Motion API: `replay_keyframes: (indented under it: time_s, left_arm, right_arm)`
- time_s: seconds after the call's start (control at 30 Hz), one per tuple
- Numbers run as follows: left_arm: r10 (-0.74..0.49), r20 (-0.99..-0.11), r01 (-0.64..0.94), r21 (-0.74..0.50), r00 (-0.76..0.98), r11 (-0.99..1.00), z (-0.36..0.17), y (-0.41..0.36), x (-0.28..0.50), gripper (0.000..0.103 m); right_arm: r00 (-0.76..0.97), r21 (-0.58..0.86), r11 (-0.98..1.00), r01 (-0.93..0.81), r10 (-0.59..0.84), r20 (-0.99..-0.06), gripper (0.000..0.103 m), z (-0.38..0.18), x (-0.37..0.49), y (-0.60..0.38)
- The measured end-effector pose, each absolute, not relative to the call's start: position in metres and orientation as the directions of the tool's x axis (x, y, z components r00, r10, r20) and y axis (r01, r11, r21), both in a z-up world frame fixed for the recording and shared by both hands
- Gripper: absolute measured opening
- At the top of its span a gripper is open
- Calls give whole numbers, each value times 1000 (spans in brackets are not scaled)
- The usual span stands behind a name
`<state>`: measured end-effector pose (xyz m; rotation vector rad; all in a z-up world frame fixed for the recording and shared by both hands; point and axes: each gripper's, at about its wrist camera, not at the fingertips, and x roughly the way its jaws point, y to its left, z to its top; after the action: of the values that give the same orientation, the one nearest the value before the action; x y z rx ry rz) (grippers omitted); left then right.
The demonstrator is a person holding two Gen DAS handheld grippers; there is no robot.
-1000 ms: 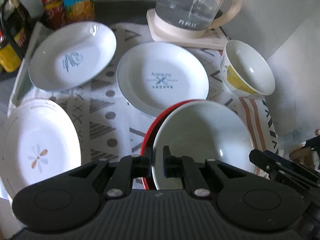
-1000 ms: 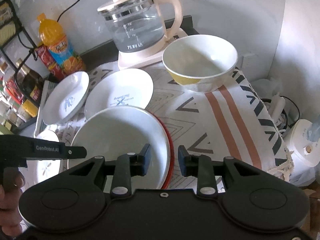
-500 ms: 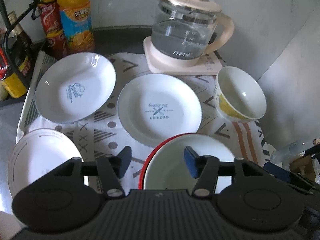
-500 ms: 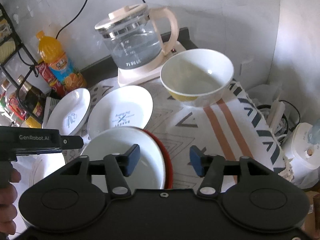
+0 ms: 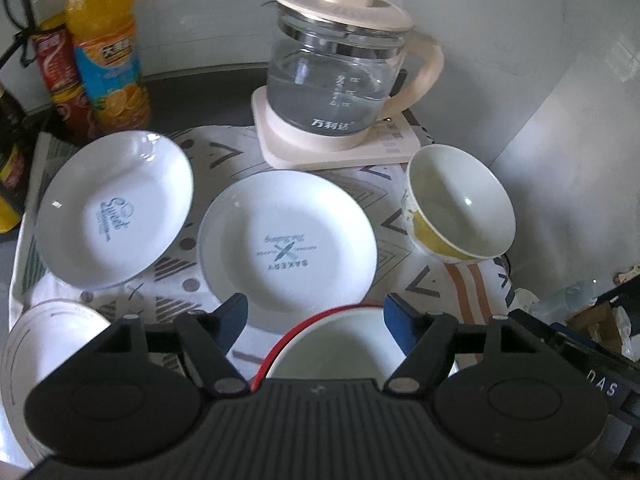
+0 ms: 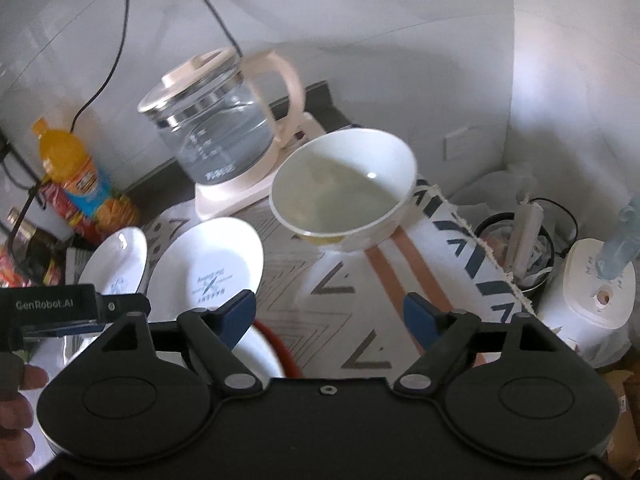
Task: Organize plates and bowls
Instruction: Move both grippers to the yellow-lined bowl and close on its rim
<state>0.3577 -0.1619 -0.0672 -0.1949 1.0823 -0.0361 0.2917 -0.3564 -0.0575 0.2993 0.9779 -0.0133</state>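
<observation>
Both tongs have just been opening, and nothing sits between either pair now. The left tongs [image 5: 316, 314] stand spread above the red-rimmed plate [image 5: 320, 320], which rests on the patterned cloth [image 5: 176, 268] with a white bowl [image 5: 340, 348] nested in it. The right tongs [image 6: 330, 314] gape too, over bare cloth by that plate's right edge. Beyond lie the bakery plate [image 5: 288, 240], the plate lettered "Sweet" [image 5: 112, 208] and, at far left, a flower plate [image 5: 44, 340]. The yellow-patterned bowl [image 6: 344, 196] stands just beside the glass kettle [image 6: 216, 128].
</observation>
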Motion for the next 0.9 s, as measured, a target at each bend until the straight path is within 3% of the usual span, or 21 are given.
replay_keyframes:
  time_s: [0.4,0.9]
  left_arm:
    - [-212,-860,25,-227,465,974,-74,-186,410,73]
    - [-282,-856,75,-277,435,958,-108,-217,472,70]
  right_arm:
    - [578,262,923,282,55,-814,79,-63,313,-382]
    - [559,311,850,425,23,-829,61,-97,352,-412]
